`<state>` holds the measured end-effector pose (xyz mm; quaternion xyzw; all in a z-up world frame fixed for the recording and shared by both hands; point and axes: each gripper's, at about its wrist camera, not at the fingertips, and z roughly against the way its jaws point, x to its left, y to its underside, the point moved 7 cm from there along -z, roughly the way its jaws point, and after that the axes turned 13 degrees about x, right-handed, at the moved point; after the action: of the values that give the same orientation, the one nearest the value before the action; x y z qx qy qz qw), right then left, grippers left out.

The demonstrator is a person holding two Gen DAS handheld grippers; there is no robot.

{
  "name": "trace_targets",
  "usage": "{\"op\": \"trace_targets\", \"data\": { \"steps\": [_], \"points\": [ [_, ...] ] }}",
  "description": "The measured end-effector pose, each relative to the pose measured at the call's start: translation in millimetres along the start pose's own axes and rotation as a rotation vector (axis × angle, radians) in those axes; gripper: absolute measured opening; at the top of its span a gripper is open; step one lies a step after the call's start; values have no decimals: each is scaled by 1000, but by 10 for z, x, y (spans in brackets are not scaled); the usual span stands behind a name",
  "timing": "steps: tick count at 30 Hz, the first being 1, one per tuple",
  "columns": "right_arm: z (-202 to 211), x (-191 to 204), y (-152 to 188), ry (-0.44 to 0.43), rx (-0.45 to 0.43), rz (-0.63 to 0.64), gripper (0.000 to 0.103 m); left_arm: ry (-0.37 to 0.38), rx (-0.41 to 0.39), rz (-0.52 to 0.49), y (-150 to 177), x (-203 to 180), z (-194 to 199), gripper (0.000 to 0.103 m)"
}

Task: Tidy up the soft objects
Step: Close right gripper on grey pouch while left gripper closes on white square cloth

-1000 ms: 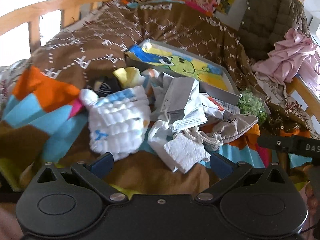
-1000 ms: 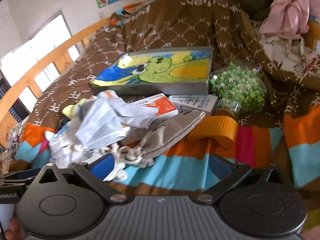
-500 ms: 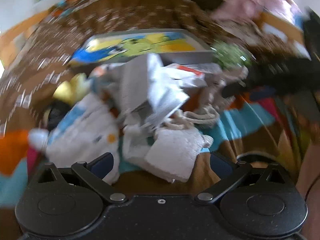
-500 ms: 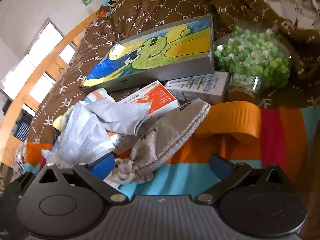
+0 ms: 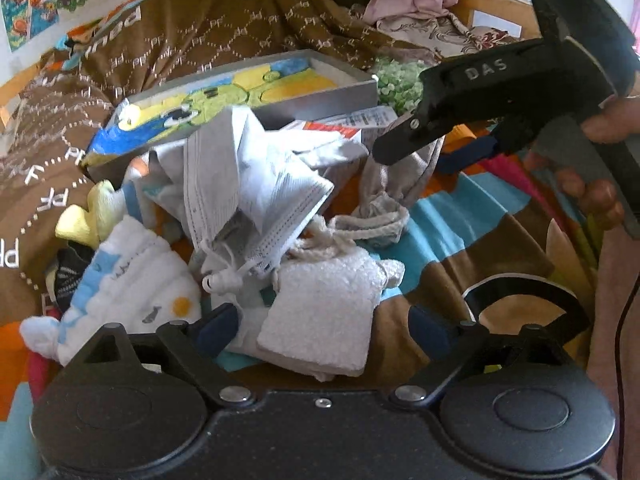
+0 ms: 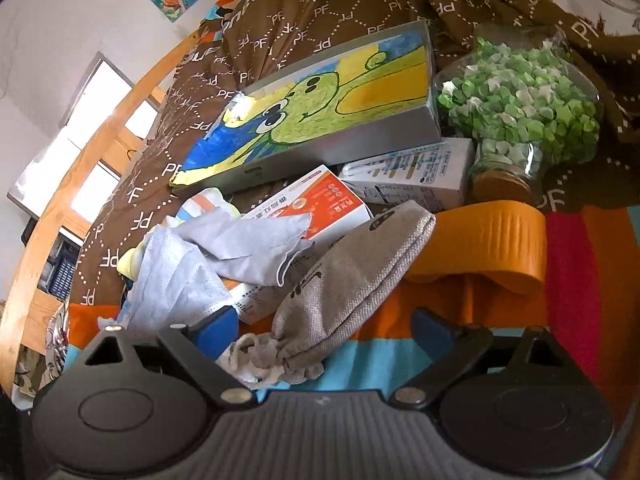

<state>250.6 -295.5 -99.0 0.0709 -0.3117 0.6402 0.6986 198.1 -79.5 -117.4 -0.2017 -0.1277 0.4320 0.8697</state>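
On the bed, a soft heap lay awaiting sorting. Left gripper [image 5: 324, 326] straddled a white cloth [image 5: 320, 312], jaws just narrowing, not yet pinching; right gripper [image 6: 326, 334] likewise flanked a grey pouch [image 6: 344, 268], lining up picks. Masks [image 5: 256, 184] buried whatever lay beneath.

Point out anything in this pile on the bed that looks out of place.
Hard things sit among the soft ones: two medicine boxes and a picture box tilted askew on top of them. A jar of green paper stars lies on its side. Crumpled face masks sprawl over the pile.
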Motion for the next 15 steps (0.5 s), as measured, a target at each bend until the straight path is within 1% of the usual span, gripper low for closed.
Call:
{"op": "trace_targets", "data": {
  "steps": [4, 6, 8, 10, 11, 12, 13, 14, 15],
  "points": [
    [-11, -21, -10, -9, -2, -10, 92, -14, -33, -57, -11, -78, 82, 93],
    [-34, -15, -12, -9, 5, -9, 87, 3, -20, -64, -12, -98, 45, 93],
    [-55, -4, -10, -4, 8, -2, 83, 18, 3, -49, -8, -74, -7, 90],
    [-64, 4, -10, 0, 6, 4, 80, 29, 16, -20, -7, -25, -37, 83],
    [-70, 10, -9, 3, 6, 7, 77, 34, 18, -5, -8, -3, -42, 81],
    [-71, 11, -7, 2, 5, 8, 71, 44, 23, 10, -11, 19, -48, 75],
    [-74, 13, -7, -2, 6, 7, 69, 53, 33, 24, -8, 34, -58, 64],
    [-77, 8, -8, -5, 6, 5, 65, 58, 46, 40, -3, 53, -73, 58],
    [-83, 0, -12, -6, 6, -1, 63, 60, 50, 47, 2, 63, -79, 57]
  ]
}}
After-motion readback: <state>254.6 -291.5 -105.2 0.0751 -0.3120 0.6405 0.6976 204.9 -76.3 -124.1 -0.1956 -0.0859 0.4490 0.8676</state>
